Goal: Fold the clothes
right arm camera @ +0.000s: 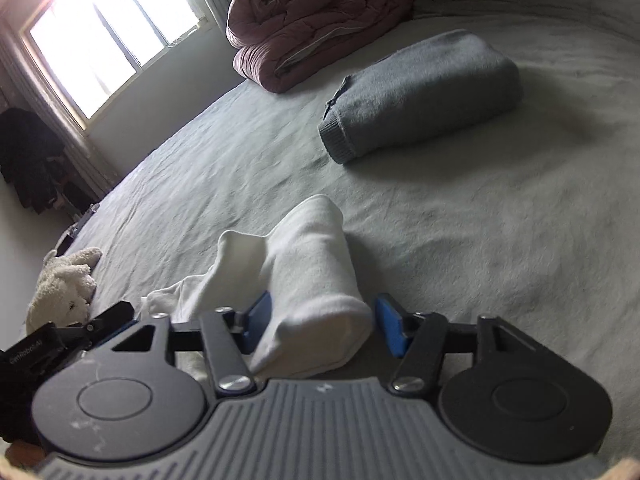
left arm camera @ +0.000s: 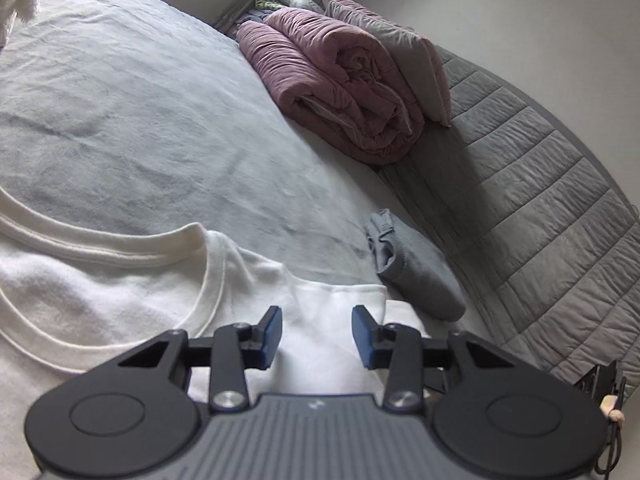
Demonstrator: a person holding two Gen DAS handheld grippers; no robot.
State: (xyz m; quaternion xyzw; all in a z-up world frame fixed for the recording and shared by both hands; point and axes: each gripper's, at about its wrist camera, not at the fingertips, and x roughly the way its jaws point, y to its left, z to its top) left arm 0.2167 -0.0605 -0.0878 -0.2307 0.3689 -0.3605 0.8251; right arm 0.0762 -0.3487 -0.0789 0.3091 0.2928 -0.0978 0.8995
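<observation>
A white T-shirt [left arm camera: 120,280] lies on the bed, its ribbed collar at the left of the left wrist view. My left gripper [left arm camera: 317,338] is open just above the shirt's shoulder and sleeve area, holding nothing. In the right wrist view a folded-over white sleeve or shirt edge [right arm camera: 308,280] lies between the blue pads of my right gripper [right arm camera: 320,328]. The jaws stand wide around it, apart from the cloth on the right side. A folded grey sweater [right arm camera: 420,96] lies farther up the bed; it also shows in the left wrist view [left arm camera: 416,268].
A rolled pink duvet [left arm camera: 336,80] and grey pillow [left arm camera: 400,48] sit at the bed's head beside the quilted grey headboard [left arm camera: 540,200]. A white plush toy [right arm camera: 64,284] lies near the bed's left edge. A bright window [right arm camera: 108,28] is behind.
</observation>
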